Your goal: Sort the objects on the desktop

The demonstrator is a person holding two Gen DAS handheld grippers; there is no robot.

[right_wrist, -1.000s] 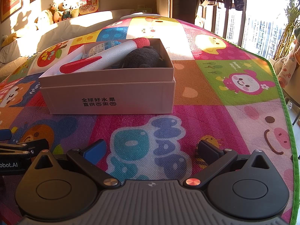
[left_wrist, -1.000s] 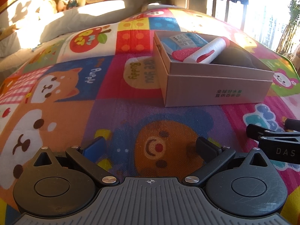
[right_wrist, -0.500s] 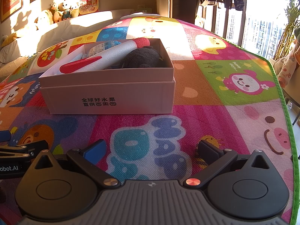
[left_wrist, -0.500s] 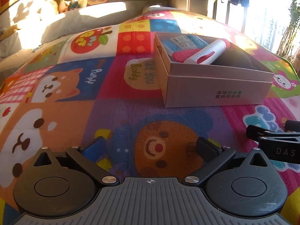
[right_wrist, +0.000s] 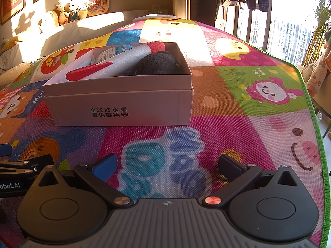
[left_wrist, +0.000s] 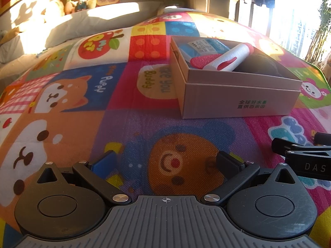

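An open cardboard box (left_wrist: 238,101) (right_wrist: 124,103) stands on the colourful cartoon play mat (left_wrist: 124,124) (right_wrist: 227,103). Inside lie a white-and-red foam roller (left_wrist: 227,59) (right_wrist: 115,66), a blue-and-white packet (left_wrist: 203,46) (right_wrist: 113,52) and a dark plush item (left_wrist: 260,64) (right_wrist: 157,65). My left gripper (left_wrist: 165,163) hovers low over the mat, well short of the box and to its left, open with nothing between the fingers. My right gripper (right_wrist: 167,165) is open and empty too, in front of the box's right end. Each gripper's side shows at the edge of the other's view.
Pillows (left_wrist: 99,20) and several soft toys (right_wrist: 70,10) line the back wall. The mat's green edge (right_wrist: 310,103) drops off on the right, towards a window (right_wrist: 289,16) with hanging clothes. Bare mat lies left of the box.
The left wrist view has shifted slightly, with the box sitting a little lower and nearer the middle. The right gripper has barely moved. Both stay open.
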